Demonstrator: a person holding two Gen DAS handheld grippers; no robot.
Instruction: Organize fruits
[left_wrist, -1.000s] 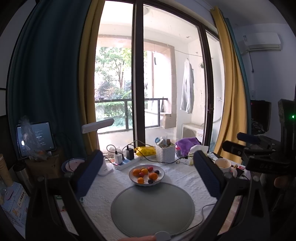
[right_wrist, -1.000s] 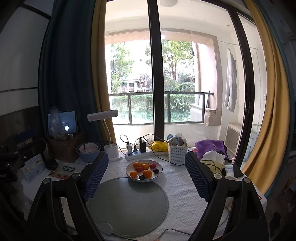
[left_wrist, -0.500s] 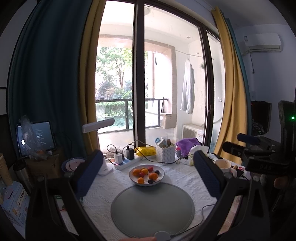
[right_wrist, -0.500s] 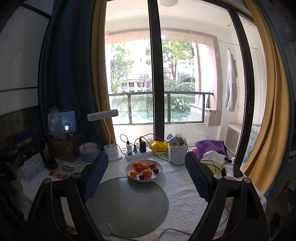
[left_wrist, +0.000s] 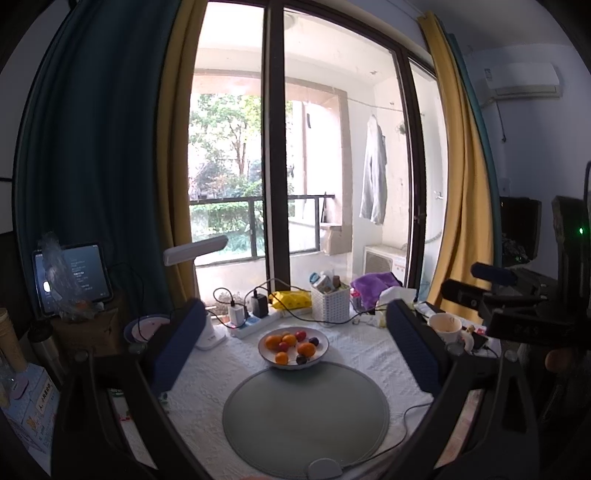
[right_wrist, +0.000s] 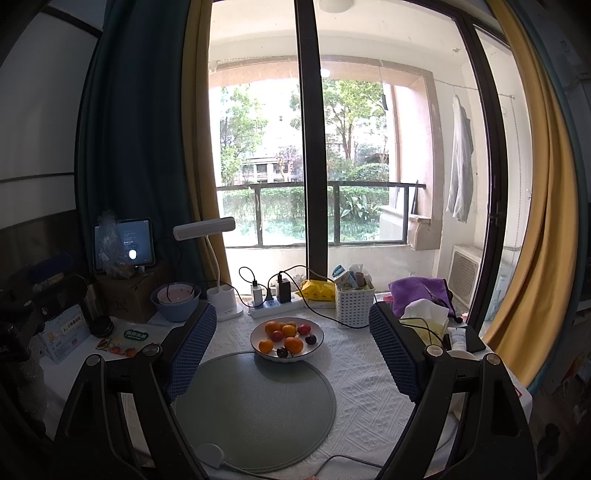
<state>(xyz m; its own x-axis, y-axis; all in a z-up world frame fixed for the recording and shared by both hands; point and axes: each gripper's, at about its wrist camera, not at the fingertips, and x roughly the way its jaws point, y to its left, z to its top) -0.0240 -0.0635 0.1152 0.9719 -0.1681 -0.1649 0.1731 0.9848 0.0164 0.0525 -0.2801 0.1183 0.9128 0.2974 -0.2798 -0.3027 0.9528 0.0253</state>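
Observation:
A white bowl (left_wrist: 266, 355) (right_wrist: 317, 331) holds several small oranges (left_wrist: 306, 348) (right_wrist: 293, 344), red fruits (left_wrist: 300, 335) (right_wrist: 303, 329) and dark plums (left_wrist: 313, 340) (right_wrist: 282, 352). It sits on a white tablecloth at the far edge of a round grey mat (left_wrist: 306, 413) (right_wrist: 255, 410). My left gripper (left_wrist: 295, 347) is open and empty, held well back from the bowl. My right gripper (right_wrist: 291, 347) is open and empty, also back from the bowl. The other gripper shows at the right edge of the left wrist view (left_wrist: 517, 306).
Behind the bowl lie a power strip with chargers (right_wrist: 275, 301), a white desk lamp (right_wrist: 225, 306), a white basket (right_wrist: 354, 304), a yellow pack (right_wrist: 316, 288) and a purple cloth (right_wrist: 419, 291). A blue bowl (right_wrist: 175, 301) and tablet (right_wrist: 123, 243) stand at left. A mug (left_wrist: 445, 326) stands at right.

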